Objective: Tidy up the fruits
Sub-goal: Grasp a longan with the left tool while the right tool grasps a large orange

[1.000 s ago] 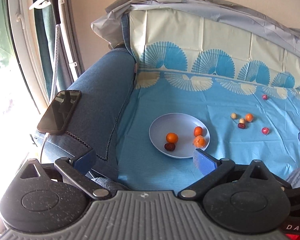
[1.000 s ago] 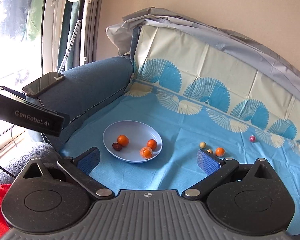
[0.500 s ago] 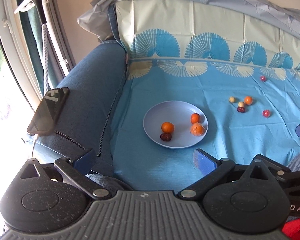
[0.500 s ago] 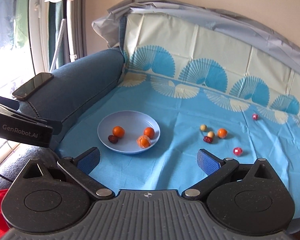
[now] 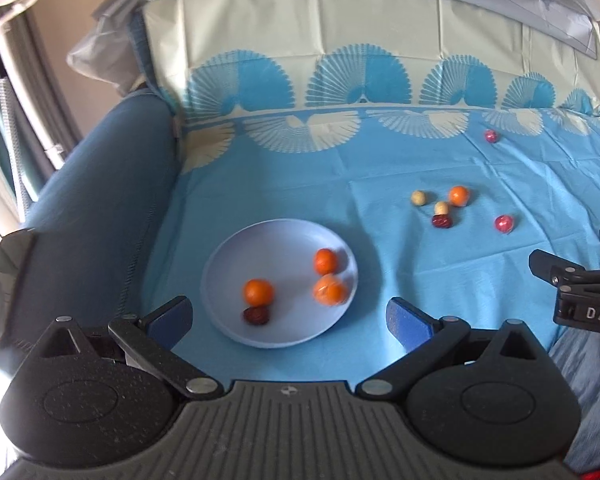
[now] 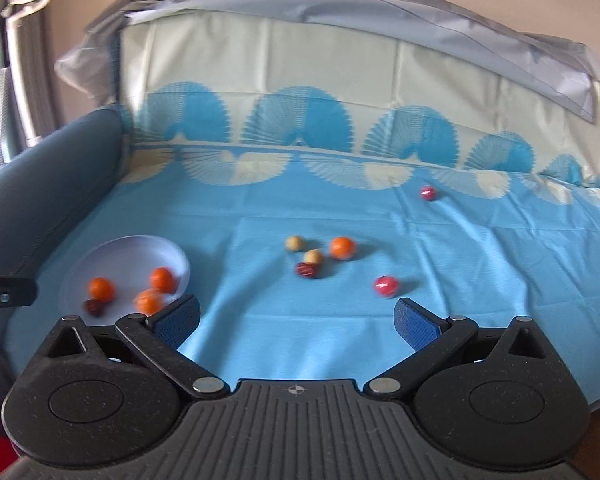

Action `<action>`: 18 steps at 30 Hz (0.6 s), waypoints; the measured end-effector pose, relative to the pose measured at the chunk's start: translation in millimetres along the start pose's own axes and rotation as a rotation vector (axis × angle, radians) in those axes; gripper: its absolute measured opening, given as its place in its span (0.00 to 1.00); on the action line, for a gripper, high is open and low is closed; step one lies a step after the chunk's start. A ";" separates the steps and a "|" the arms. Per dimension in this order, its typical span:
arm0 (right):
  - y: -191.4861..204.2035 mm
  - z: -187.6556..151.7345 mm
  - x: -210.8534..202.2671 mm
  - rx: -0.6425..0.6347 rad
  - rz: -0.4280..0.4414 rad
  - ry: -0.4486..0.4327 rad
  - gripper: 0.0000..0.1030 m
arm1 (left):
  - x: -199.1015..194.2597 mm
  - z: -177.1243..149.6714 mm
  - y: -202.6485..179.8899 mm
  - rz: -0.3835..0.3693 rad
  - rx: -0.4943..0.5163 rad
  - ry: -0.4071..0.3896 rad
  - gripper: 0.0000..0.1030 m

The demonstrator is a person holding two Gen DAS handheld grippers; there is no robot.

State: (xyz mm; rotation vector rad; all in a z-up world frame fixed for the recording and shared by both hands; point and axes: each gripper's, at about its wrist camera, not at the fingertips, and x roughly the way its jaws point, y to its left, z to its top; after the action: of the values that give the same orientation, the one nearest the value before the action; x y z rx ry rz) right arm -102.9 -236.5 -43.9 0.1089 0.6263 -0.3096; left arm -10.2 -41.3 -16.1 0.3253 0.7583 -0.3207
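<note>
In the left wrist view, the left gripper (image 5: 288, 316) is seen low over the front edge of a sofa seat covered by a blue cloth (image 5: 300, 184), and its jaws are spread wide with nothing between them. A pale plate (image 5: 260, 240) is seen near the front left corner of the seat, next to the sofa arm (image 5: 100, 184). Three orange fruits (image 5: 258, 292) and one dark date (image 5: 256, 315) are held in the plate. More fruit is left loose on the cloth toward the right side: two small tan balls (image 5: 418, 198), an orange one (image 5: 459, 195), a dark date (image 5: 443, 222) and a red fruit (image 5: 504, 224), with another red fruit (image 5: 491, 135) far back by the seat's rear edge. In the right wrist view, the right gripper (image 6: 298, 322) is seen with its jaws open wide too and nothing is gripped. The loose bunch (image 6: 320, 254) is found just ahead of it, mid-seat, and the nearer red fruit (image 6: 385, 286) is closest to its right jaw. The plate (image 6: 112, 256) is at the left. The fruits are probably light, round and smooth, so they could be rolled away on the soft cloth. Each should likely be taken across its middle and squeezed gently, since soft ones could be squashed.
</note>
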 end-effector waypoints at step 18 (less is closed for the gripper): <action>-68.7 40.9 283.8 -0.131 -0.055 0.235 0.99 | 285.6 144.6 -138.0 -0.263 0.085 0.234 0.99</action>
State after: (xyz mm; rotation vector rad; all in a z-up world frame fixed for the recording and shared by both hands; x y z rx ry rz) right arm 115.6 -381.1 -179.2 0.0021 0.8816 -0.3105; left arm 219.0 -270.5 -144.4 0.3467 1.0224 -0.5711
